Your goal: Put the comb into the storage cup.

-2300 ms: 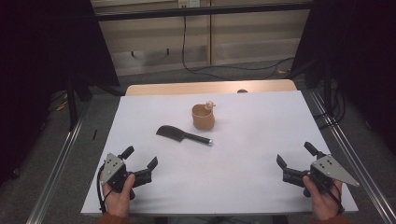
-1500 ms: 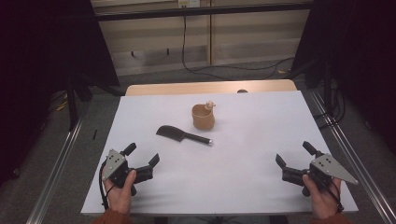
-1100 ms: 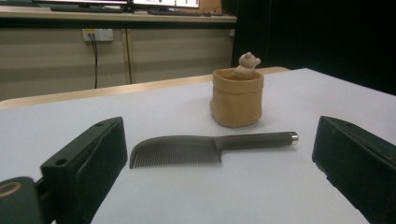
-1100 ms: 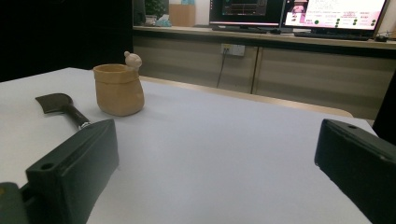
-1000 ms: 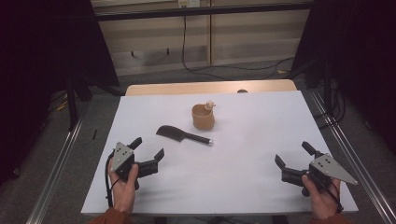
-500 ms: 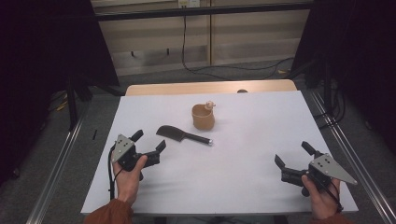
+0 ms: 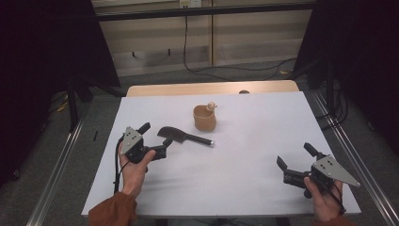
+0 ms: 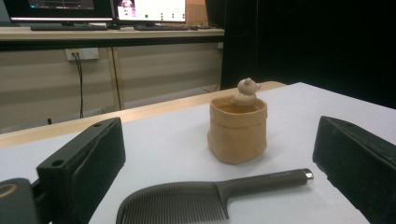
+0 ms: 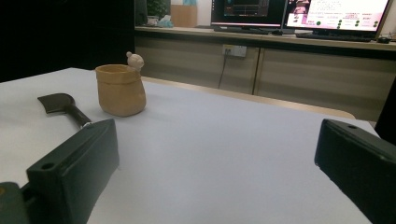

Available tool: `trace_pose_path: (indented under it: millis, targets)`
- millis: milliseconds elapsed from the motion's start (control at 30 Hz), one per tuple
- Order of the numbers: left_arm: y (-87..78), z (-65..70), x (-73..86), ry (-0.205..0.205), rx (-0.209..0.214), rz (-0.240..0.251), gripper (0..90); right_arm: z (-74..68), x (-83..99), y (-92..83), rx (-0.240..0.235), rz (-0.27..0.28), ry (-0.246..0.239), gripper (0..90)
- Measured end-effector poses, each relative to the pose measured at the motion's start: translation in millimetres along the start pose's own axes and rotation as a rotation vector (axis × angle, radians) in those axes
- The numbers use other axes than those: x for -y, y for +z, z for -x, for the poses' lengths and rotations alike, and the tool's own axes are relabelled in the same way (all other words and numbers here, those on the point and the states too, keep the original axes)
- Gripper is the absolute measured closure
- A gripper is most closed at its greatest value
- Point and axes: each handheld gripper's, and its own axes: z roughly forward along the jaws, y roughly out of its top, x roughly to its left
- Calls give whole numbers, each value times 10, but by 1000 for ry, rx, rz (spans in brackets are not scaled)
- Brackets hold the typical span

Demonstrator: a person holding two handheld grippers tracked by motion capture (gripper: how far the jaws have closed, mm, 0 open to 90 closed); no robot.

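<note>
A dark comb (image 7: 183, 137) with a silver-tipped handle lies left of the white table's middle; its toothed head (image 8: 173, 205) lies just ahead of my left jaws. My left gripper (image 7: 156, 140) is open, close to the comb's head, with nothing between its fingers. Behind the comb stands a tan pouch-shaped cup (image 7: 205, 117) with a small figure on its rim (image 8: 246, 91). The cup (image 9: 121, 89) and comb (image 9: 65, 107) also appear far off in the right gripper view. My right gripper (image 7: 296, 162) rests open near the table's front right corner.
The white table (image 7: 244, 155) ends in a wooden strip (image 7: 211, 88) at the back. Metal rails (image 7: 56, 174) run along both sides. Cables lie on the floor behind. Monitors (image 9: 336, 14) stand on a counter beyond.
My left gripper has moved forward and to the right from the front left corner, up to the comb's head. The right gripper has stayed almost still.
</note>
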Motion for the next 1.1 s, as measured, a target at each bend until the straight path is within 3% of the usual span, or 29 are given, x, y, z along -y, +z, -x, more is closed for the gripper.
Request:
trace_pose_path:
  millis: [433,500,667,733,1100]
  targets:
    - [245,-35,-92,43,30,4,22,0,2,4,-2,-3,3,0]
    - [285,-42,-95,60,25,7,23,0,2,3,-2,-3,3,0]
    - [380,-80,-83,47,18,9,18,-3,1,2,-2,-3,1,0]
    - [410,-86,-93,67,13,3,23,-5,2,5,0,-5,3,0]
    - [605,-192,-212,93,-8,31,19,-3,2,4,-7,0,4,0]
